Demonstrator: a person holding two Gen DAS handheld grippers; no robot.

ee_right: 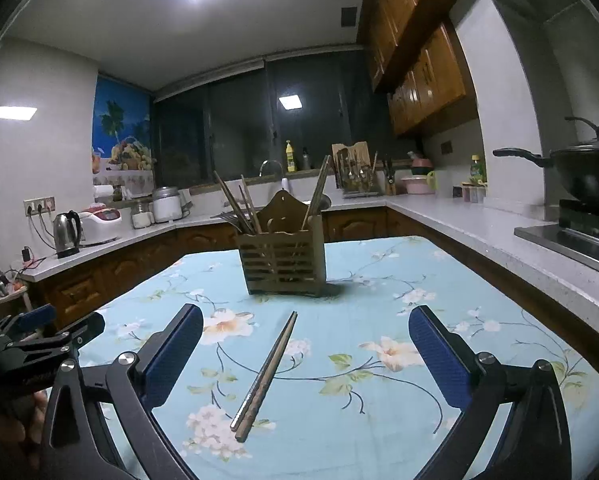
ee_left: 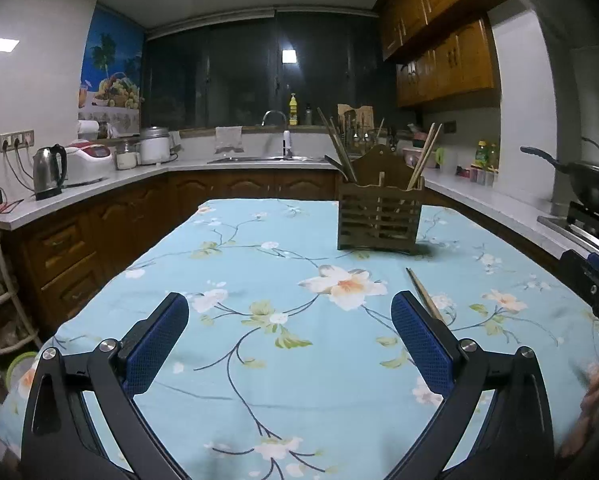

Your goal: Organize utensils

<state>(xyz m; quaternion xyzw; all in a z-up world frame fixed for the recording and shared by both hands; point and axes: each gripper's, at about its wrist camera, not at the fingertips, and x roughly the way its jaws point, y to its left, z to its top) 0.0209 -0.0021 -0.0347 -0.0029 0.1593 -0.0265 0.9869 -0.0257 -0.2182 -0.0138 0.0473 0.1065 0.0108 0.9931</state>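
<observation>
A wooden slatted utensil holder stands upright at the far middle of the table, with several chopsticks leaning in its left and right compartments. A pair of chopsticks lies flat on the cloth between my right gripper's open fingers; in the left wrist view its tip shows just behind my left gripper's right finger. My left gripper is open and empty above the cloth. My right gripper is open and empty, a little above the lying chopsticks.
The table carries a light blue floral cloth. Kitchen counters wrap around it: a kettle and rice cooker on the left, a sink at the back, a wok on a stove at the right. The other gripper shows at the left edge.
</observation>
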